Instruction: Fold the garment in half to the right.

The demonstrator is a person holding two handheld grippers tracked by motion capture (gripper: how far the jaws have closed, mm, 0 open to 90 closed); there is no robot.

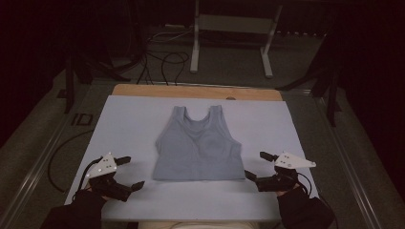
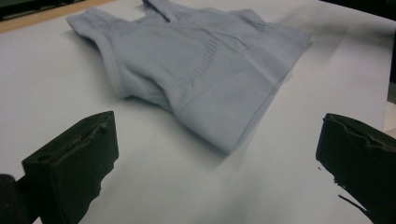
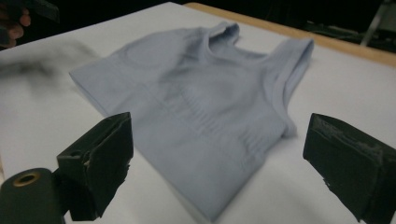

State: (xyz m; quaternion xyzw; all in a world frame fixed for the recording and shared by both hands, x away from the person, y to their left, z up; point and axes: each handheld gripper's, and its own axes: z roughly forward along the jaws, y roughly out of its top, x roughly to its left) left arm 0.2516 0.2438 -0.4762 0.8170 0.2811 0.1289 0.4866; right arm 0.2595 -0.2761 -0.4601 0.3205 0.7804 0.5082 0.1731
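A pale grey-blue sleeveless top (image 1: 198, 145) lies flat on the white board (image 1: 124, 124), straps pointing away from me, hem nearest me. My left gripper (image 1: 130, 172) hovers open just off the hem's left corner, nothing between its jaws. Off the hem's right corner my right gripper (image 1: 256, 165) is open too, also holding nothing. In the left gripper view the top (image 2: 205, 65) lies ahead of the wide-apart jaws, its near corner closest. In the right gripper view the top (image 3: 205, 107) reaches down between the spread jaws.
The white board rests on a wooden tabletop (image 1: 196, 91) whose strip shows along the far edge. Beyond it stand a white metal frame (image 1: 234, 28) and loose cables (image 1: 165, 59) on the floor. Dark stands flank the table.
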